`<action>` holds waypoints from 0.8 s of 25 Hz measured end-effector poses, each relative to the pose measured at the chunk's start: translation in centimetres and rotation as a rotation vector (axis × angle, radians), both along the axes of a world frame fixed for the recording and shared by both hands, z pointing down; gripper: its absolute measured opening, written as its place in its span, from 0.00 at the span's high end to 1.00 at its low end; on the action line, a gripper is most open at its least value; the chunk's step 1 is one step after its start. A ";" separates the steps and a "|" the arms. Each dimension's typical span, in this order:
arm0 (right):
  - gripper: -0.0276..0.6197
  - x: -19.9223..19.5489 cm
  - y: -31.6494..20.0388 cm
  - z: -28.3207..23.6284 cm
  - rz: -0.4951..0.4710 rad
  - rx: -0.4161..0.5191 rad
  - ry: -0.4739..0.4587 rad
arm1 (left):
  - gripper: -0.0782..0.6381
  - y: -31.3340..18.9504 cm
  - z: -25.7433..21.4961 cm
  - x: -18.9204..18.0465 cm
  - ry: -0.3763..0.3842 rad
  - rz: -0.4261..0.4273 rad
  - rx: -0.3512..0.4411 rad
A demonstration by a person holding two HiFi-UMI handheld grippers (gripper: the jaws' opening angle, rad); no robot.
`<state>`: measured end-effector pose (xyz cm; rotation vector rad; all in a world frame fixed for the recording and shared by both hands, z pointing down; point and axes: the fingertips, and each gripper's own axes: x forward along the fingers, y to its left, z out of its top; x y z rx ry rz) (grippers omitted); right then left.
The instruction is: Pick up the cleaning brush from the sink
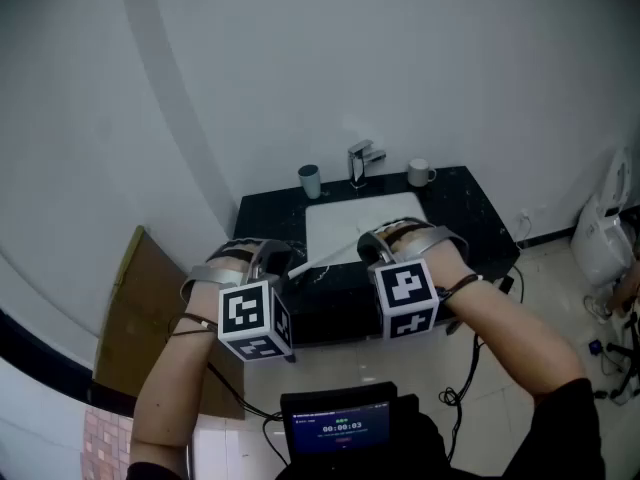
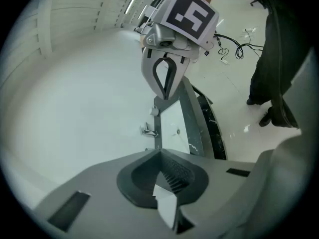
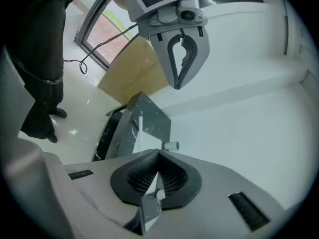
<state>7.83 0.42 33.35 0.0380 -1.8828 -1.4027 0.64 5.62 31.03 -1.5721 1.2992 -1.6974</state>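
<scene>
Cup [image 1: 310, 180] and mug [image 1: 420, 173] flank the faucet [image 1: 360, 158] behind the sink [image 1: 345, 223].

A plain white wall [image 1: 400, 58] fills the far side of the room and curves round to the left. Against it stands a black, white-veined stone bench [image 1: 470, 208] with a white sink [image 1: 340, 223] set into its top. A brown cardboard sheet [image 1: 140, 288] leans just left of the bench. The floor [image 1: 555, 273] is pale and glossy, and black cables [image 2: 238, 48] trail loosely over it. At the far right a white appliance [image 1: 603, 236] stands on the floor, cut off by the frame. On the near left a dark-framed window [image 3: 112, 21] reaches down to the floor, with reddish paving [image 1: 105, 443] outside. Long light strips [image 2: 133, 0] run across the ceiling.
</scene>
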 end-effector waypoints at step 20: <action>0.95 -25.2 -22.1 -0.7 0.272 -0.130 -0.154 | 0.87 -23.1 0.1 -27.7 0.074 0.204 -0.060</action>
